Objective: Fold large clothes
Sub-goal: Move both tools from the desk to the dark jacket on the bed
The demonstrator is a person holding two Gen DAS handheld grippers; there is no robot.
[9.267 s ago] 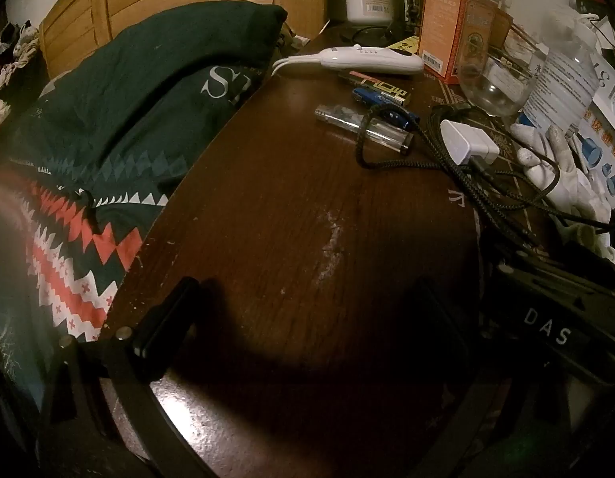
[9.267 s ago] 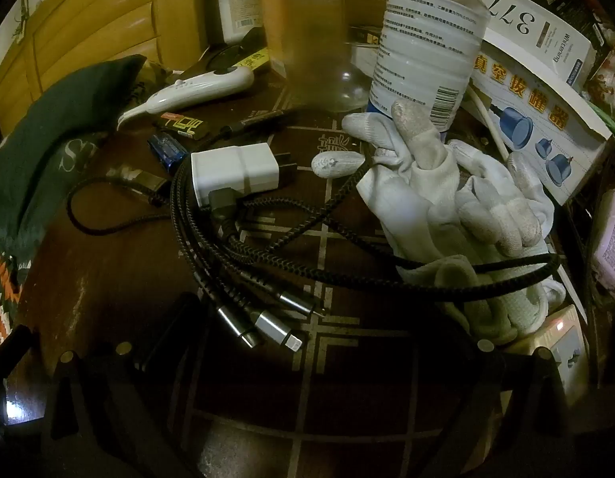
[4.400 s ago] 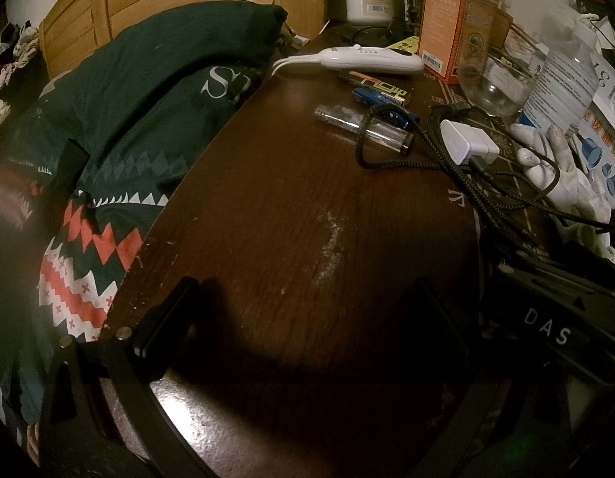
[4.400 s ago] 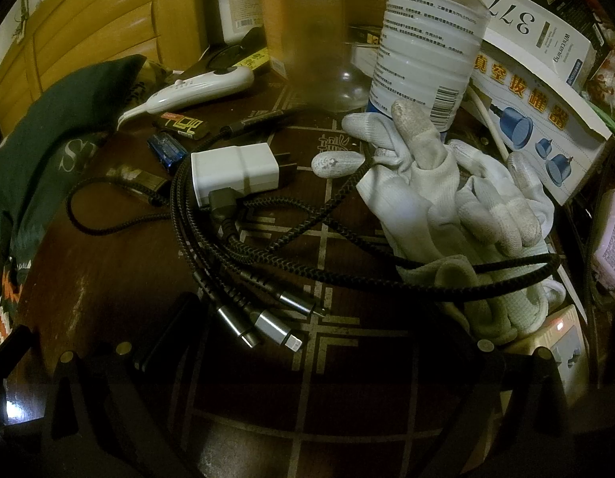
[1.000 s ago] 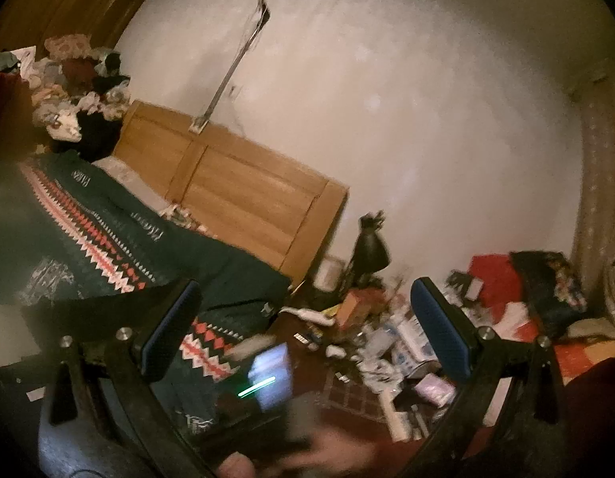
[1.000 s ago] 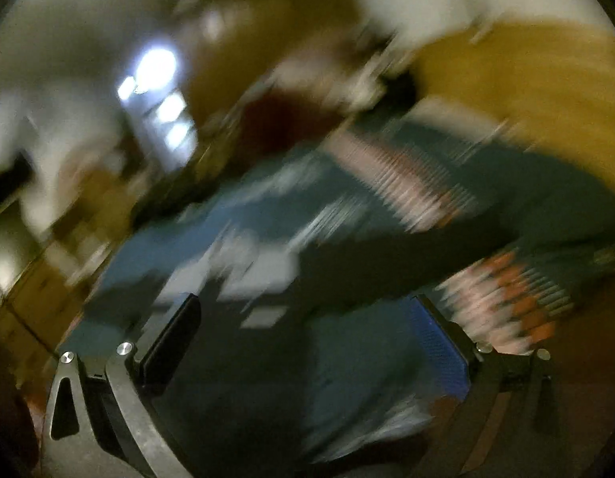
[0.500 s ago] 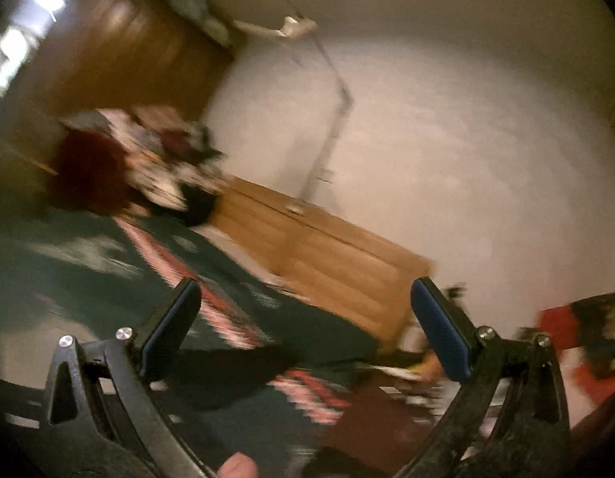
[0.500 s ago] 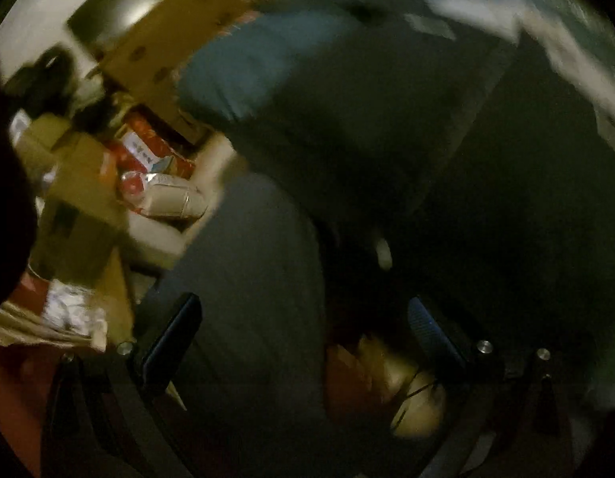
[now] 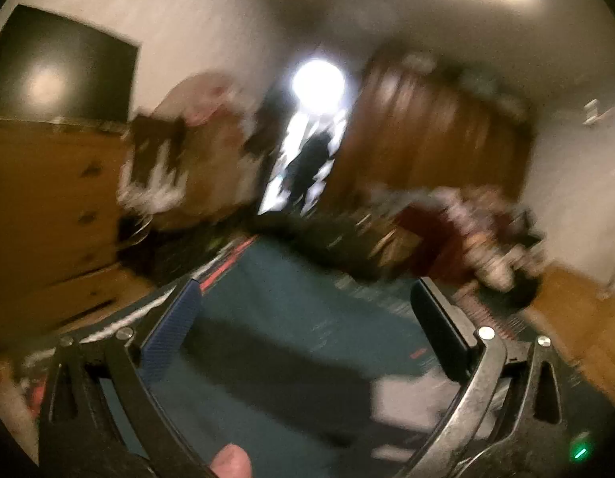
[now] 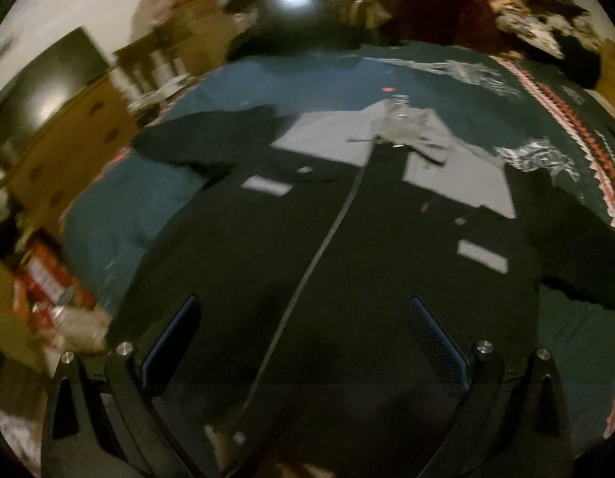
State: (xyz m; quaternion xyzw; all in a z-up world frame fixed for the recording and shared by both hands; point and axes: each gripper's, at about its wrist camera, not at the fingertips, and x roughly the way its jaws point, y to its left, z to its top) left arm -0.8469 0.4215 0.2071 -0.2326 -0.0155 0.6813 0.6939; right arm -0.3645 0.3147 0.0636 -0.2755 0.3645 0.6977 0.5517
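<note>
The left tongs (image 9: 307, 330) gape wide, holding nothing, above the teal bedspread (image 9: 291, 294) — the view is blurred. The right tongs (image 10: 303, 338) also stand wide and empty over a dark zip-front jacket (image 10: 347, 263) with a grey collar — spread flat on the bed, sleeves out.

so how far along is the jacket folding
Done: the dark jacket lies spread flat, zipped, on the teal bedspread. In hand: nothing; left gripper and right gripper hang open above it. Left: every fold, sleeves included.
</note>
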